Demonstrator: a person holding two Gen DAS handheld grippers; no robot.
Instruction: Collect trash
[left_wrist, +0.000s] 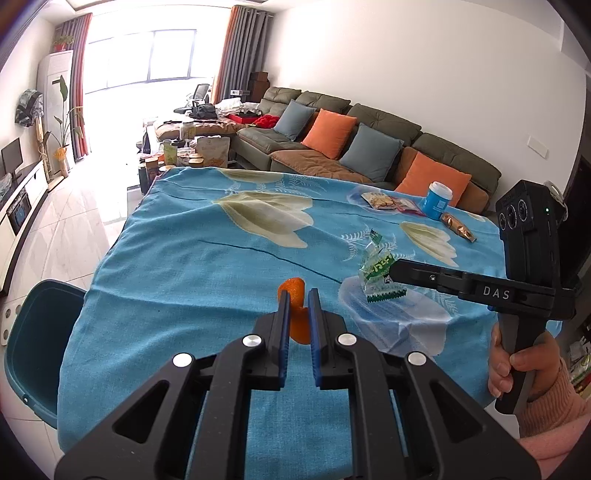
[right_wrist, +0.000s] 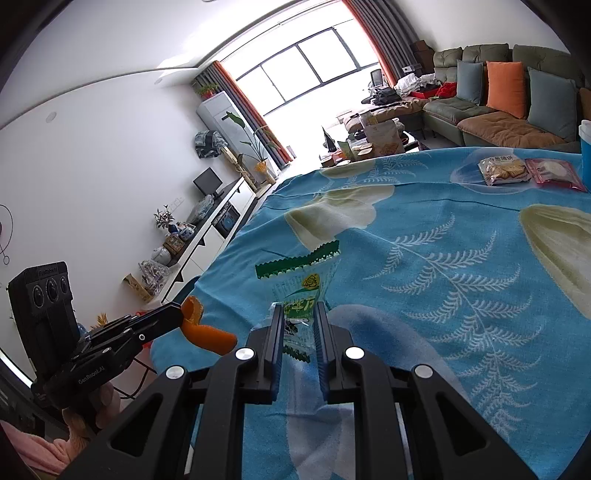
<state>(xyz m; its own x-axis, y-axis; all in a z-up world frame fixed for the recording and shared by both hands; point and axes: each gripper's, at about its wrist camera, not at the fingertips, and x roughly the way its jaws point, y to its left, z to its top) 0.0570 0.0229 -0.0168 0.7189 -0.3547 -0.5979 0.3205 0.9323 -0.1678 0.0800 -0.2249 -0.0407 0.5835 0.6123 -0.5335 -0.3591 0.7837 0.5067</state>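
The left claw (left_wrist: 298, 295) grips an orange peel (left_wrist: 295, 314) above the counter (left_wrist: 192, 266); the right claw (right_wrist: 300, 308) pinches a green wrapper (right_wrist: 301, 284), lifted off the cloth. Farther back lie a gold packet (left_wrist: 458, 226), a blue cup (left_wrist: 437, 199) and two snack bags (right_wrist: 504, 170)

Matt woven cloth (left_wrist: 192, 280) drapes the tabletop; each claw (left_wrist: 298, 295) is matt black plastic with shiny metal screws; the wrapper (right_wrist: 306, 291) is glossy clear film
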